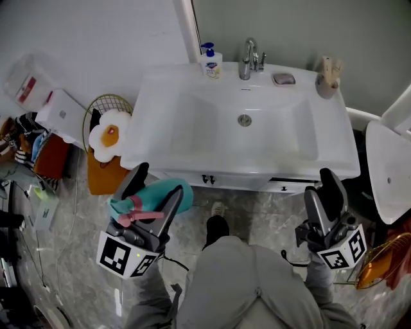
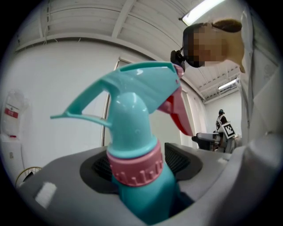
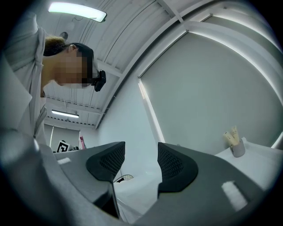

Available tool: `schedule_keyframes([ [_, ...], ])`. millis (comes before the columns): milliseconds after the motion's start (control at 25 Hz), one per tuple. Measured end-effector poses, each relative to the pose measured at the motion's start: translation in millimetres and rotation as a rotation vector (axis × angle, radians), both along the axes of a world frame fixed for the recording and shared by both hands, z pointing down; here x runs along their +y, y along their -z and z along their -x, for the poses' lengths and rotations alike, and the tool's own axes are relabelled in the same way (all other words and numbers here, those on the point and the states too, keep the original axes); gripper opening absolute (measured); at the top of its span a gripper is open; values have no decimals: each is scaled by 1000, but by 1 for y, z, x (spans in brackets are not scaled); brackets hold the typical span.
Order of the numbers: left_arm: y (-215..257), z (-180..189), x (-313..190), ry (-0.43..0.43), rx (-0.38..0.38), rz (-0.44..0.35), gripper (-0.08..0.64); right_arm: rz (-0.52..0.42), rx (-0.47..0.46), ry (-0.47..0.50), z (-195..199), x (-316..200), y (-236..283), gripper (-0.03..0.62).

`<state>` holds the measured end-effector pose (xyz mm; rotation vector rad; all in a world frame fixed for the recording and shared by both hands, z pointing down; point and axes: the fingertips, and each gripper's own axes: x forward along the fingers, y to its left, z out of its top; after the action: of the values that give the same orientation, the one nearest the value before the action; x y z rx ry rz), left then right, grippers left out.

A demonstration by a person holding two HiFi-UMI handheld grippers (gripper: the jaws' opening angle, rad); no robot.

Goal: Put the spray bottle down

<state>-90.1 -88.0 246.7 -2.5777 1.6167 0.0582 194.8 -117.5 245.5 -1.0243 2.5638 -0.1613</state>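
Gripping: bottle [image 2: 132, 132] neck is clamped by left gripper [image 1: 156, 187].
Right gripper [image 3: 139, 165]: parted, empty.
Head view only: sink [image 1: 192, 128].

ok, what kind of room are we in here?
Probably a bathroom set-up inside a larger hall: a white washbasin with a faucet and a soap pump bottle, but the right gripper view shows a high ceiling with strip lights.

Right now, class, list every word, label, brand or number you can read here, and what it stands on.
No text reads clearly.
Soap bottle: blue label, print too small.
Red-and-white label, far left: too blurred.
Left cube and right cube: square patterns, no words.
Spray bottle: no print visible.
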Motion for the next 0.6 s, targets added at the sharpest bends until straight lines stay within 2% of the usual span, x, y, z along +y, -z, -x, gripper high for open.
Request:
schedule_keyframes([
  [200, -9, 33, -57, -8, 20, 25, 342, 4, 8, -14, 28, -47, 3, 230],
  [400, -35, 67, -117, 17, -30, 79, 342, 20, 17, -26, 50, -87, 2, 230],
  [600, -56, 93, -163, 28, -19, 119, 342, 35, 32, -39, 65, -118, 0, 230],
])
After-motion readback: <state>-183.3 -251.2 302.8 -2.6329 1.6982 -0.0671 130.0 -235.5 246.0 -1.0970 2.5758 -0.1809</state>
